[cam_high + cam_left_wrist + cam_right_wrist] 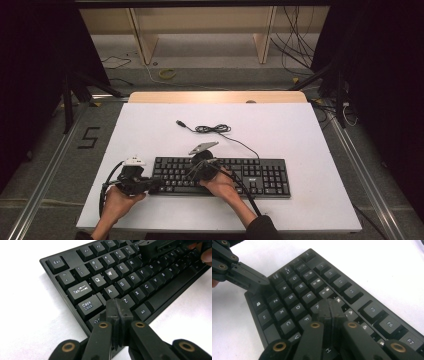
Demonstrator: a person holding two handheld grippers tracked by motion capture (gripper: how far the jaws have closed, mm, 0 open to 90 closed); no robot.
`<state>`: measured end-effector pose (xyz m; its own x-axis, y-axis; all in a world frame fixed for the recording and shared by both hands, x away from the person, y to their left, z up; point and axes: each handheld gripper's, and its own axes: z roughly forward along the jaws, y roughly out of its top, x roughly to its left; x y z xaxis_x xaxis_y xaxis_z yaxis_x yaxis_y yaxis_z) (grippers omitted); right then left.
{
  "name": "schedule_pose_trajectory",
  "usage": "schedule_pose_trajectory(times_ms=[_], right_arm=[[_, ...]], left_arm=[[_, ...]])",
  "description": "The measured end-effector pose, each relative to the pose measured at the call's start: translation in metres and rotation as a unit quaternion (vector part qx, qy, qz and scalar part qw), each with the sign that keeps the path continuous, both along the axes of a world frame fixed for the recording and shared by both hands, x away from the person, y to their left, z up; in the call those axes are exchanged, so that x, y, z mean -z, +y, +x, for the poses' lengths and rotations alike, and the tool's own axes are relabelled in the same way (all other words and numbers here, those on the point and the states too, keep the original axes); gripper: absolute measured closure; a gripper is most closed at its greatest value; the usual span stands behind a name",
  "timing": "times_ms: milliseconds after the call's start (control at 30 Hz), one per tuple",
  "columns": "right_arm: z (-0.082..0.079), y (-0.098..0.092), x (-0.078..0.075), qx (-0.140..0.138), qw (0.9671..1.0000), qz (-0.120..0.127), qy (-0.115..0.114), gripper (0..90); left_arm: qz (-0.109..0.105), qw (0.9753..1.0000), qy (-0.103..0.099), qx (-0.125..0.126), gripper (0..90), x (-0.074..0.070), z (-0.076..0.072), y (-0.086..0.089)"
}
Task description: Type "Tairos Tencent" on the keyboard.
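Keyboard: flat black plastic keyboard [220, 176] lay on the white table [300, 135], directly under both sets of closed fingertips.
Left gripper [117, 308]: jaws pressed together, holding nothing — tip over the left-end keys, just past Caps Lock, beside Z.
Right gripper [329, 310]: jaws likewise shut and empty, tip above the middle letter rows.
Step, as judged: pressing keys with closed tips.
Doing it well: come straight down on one keycap's centre — light press, no sliding onto neighbours.
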<state>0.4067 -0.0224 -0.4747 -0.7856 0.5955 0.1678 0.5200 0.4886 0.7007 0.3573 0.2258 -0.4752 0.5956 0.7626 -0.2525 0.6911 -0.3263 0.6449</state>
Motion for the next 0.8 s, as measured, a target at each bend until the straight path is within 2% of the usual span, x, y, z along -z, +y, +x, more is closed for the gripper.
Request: schedule_pose_trajectory(times_ms=[167,233,300,367,467,600,700,800], right_arm=[[0.0003,0.0004,0.0016,0.001,1.0,-0.004,0.002,90.0],[0.0001,0.0008,0.0019,-0.001,1.0,-0.004,0.002,90.0],[0.0,0.0018,0.0033,0.0,0.9999,-0.012,0.004,90.0],[0.0003,0.0014,0.0043,0.001,0.9999,-0.009,0.005,90.0],[0.0008,0.0013,0.0043,0.003,0.9999,-0.01,0.005,90.0],[0.0,0.0016,0.0042,0.005,0.9999,-0.01,0.003,90.0],[0.0005,-0.0005,0.003,0.01,0.9999,0.001,0.012,90.0],[-0.0003,-0.0034,-0.0004,0.011,0.9998,0.012,0.008,90.0]], left_arm=[[-0.005,1.0,0.005,0.0,89.2,0.0011,0.002,0.0007],[0.003,1.0,0.009,0.002,89.2,0.0024,0.0027,0.0007],[0.0,0.9999,0.012,0.002,89.3,0.0027,0.0033,0.0012],[0.002,0.9999,0.01,0.001,89.4,0.0028,0.0029,0.0008],[-0.005,0.9999,0.014,-0.002,89.4,0.0033,0.0033,0.0015],[0.0,0.9999,0.01,-0.001,89.3,0.0025,0.0028,0.0008],[-0.01,0.9999,0.003,-0.002,89.1,-0.0008,0.0016,0.001],[-0.018,0.9998,-0.004,-0.003,88.7,-0.004,0.0011,0.0019]])
